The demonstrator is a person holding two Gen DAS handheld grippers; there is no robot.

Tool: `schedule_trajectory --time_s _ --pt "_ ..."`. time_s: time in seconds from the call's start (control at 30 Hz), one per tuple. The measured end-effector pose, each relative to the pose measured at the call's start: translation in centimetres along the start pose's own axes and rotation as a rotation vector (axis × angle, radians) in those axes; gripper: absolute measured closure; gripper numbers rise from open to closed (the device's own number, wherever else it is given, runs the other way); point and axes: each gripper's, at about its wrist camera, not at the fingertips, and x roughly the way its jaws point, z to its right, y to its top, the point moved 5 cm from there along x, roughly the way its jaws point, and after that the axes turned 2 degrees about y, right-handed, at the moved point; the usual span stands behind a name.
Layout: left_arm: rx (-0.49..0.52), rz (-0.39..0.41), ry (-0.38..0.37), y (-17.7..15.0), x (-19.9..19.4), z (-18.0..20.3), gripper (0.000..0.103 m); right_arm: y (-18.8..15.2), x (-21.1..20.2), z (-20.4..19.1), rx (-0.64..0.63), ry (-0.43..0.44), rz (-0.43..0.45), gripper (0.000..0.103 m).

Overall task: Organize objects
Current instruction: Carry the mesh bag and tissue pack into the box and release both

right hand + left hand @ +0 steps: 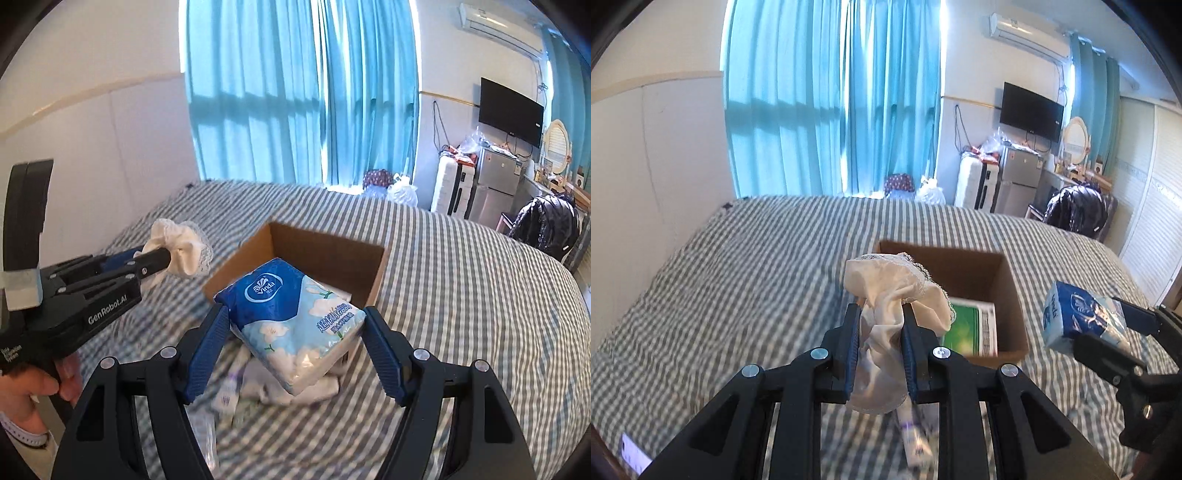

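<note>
My left gripper [880,314] is shut on a cream lace-edged cloth [897,288] and holds it above the bed, just left of an open cardboard box [993,273]. It also shows in the right wrist view [166,258] with the cloth [181,247]. My right gripper [295,317] is shut on a blue Vinda tissue pack [291,317], held above the near edge of the box [321,251]. The pack also shows in the left wrist view [1078,314]. A green and white packet [971,328] lies inside the box.
The box sits on a grey striped bed [738,280]. A white tube [916,439] and white cloth items [266,384] lie on the bed near me. Blue curtains [831,99], a fridge [1019,181], a suitcase and a black jacket stand beyond the bed.
</note>
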Motion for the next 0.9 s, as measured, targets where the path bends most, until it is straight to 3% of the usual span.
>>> schedule_trajectory --time_s 0.17,0.4,0.67,0.9 --pt "0.051 0.002 -0.008 2.4 2.7 1.0 0.082 3.6 2.5 1.0 -0.003 -0.012 0.024 0.03" --pt "0.104 -0.048 -0.02 2.4 8.0 3.4 0.082 7.1 8.4 2.5 -0.017 -0.039 0.002 0.03" --pt "0.135 -0.128 -0.039 0.2 14.4 4.7 0.082 6.2 17.0 4.9 0.016 -0.051 -0.104 0.03" --pt "0.116 -0.17 -0.083 -0.6 16.4 4.8 0.082 4.8 19.5 7.1 0.085 -0.034 -0.151 0.026"
